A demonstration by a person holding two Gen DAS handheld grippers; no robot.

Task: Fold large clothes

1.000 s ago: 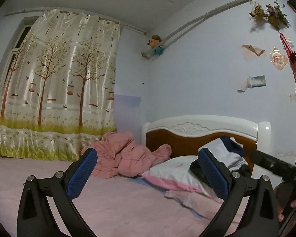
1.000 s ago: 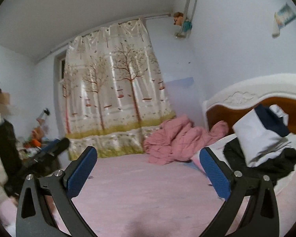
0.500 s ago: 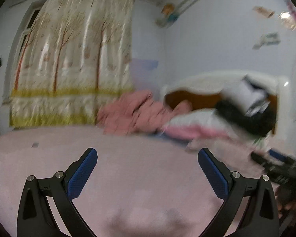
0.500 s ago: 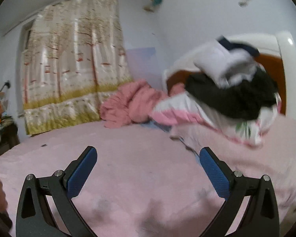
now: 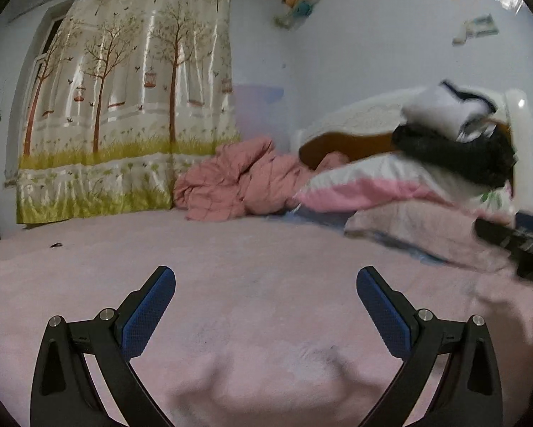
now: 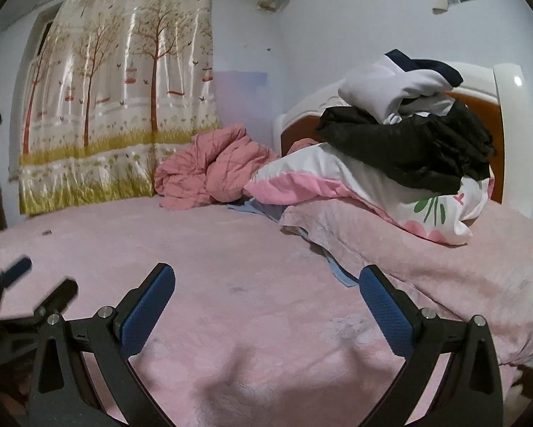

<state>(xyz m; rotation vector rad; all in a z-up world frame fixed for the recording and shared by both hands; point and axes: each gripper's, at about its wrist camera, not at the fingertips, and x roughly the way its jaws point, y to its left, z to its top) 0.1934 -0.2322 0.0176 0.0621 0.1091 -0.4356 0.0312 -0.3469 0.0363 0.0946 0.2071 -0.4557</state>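
Pink-sheeted bed [image 6: 231,249] under a tree-print curtain [image 6: 117,89]. Ahead-right of the right gripper [image 6: 266,306], heaped on a pillow [image 6: 337,178]: crumpled black and white clothes [image 6: 409,135]; both it and the left gripper [image 5: 265,306] spread wide, empty. Probably soft, floppy, light; best pinched at a hem or collar edge.

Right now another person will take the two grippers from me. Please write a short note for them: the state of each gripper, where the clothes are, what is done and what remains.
Left gripper: open, empty, above the bare pink bed sheet.
Right gripper: open, empty, also over the sheet, nearer the pillows.
Clothes: a black garment with a white and navy garment on top, piled unfolded on the white and pink pillow by the headboard. A crumpled pink quilt lies near the curtain.
Done: nothing folded, nothing grasped.
Left: take one garment from the pile, spread it on the sheet, fold it, then probably the next.
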